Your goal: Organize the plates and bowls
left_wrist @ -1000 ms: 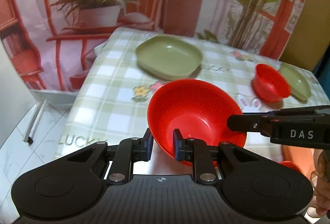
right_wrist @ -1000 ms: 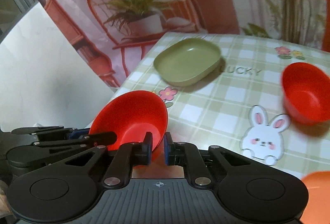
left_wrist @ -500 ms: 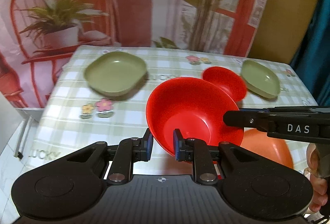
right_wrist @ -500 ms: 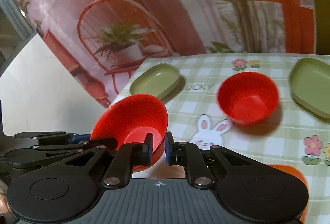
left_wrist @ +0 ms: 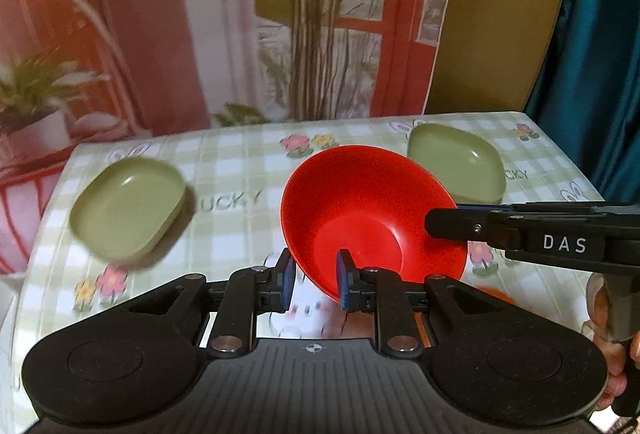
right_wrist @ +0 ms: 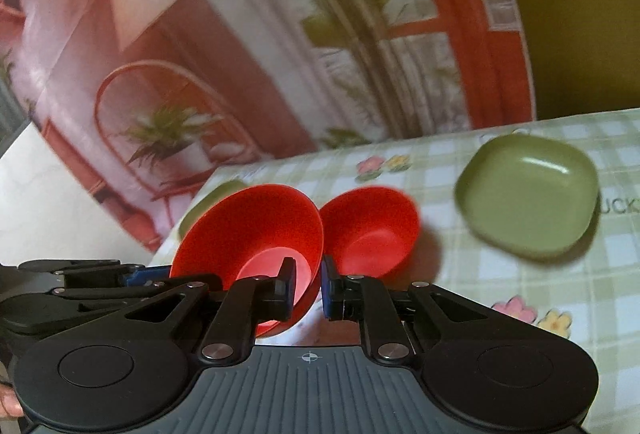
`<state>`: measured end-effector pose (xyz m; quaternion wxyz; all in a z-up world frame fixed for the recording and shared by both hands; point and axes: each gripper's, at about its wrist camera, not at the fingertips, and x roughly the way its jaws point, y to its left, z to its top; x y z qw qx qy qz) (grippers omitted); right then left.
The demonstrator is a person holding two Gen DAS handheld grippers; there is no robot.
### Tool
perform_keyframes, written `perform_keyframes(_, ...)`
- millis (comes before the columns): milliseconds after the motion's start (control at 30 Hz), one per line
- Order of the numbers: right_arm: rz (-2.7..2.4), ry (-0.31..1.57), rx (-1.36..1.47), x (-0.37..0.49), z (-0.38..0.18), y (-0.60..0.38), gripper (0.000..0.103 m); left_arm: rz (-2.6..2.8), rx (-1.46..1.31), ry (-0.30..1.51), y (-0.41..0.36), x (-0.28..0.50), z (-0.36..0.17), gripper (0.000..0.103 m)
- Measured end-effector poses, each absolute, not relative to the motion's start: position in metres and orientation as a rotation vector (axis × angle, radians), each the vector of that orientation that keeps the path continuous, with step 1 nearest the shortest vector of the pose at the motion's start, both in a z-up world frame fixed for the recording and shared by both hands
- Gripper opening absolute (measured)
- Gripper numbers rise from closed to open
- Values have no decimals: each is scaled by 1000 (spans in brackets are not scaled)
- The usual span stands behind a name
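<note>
Both tools grip one red bowl (left_wrist: 372, 218), held tilted above the checked surface (left_wrist: 240, 230). The left tool (left_wrist: 314, 284) is closed on the bowl's near rim at 6 o'clock, one finger inside and one outside. The right tool (right_wrist: 308, 288) pinches the rim at 3 o'clock the same way. A second red bowl (right_wrist: 370, 230) sits on the surface just beyond. Two green plates lie at 10 o'clock (left_wrist: 128, 208) and 2 o'clock (left_wrist: 456, 164).
</note>
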<state>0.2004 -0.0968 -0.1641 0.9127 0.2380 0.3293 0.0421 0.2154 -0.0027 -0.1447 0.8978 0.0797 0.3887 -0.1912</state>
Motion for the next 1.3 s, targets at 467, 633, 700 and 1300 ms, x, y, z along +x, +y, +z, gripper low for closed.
perform_keyframes(467, 25, 706, 492, 246, -196, -134, 17, -395, 141, 845, -36, 277, -180, 23)
perform_keyframes(633, 28, 728, 476, 252, -206, -131, 18, -379, 143, 848, -37, 283, -188, 23)
perform_keyframes(700, 24, 733, 472, 253, -208, -130, 18, -375, 146, 855, -39, 286, -192, 23)
perform_keyframes(1300, 8, 700, 367, 230, -185, -124, 27, -312, 121, 831, -11, 281, -175, 45)
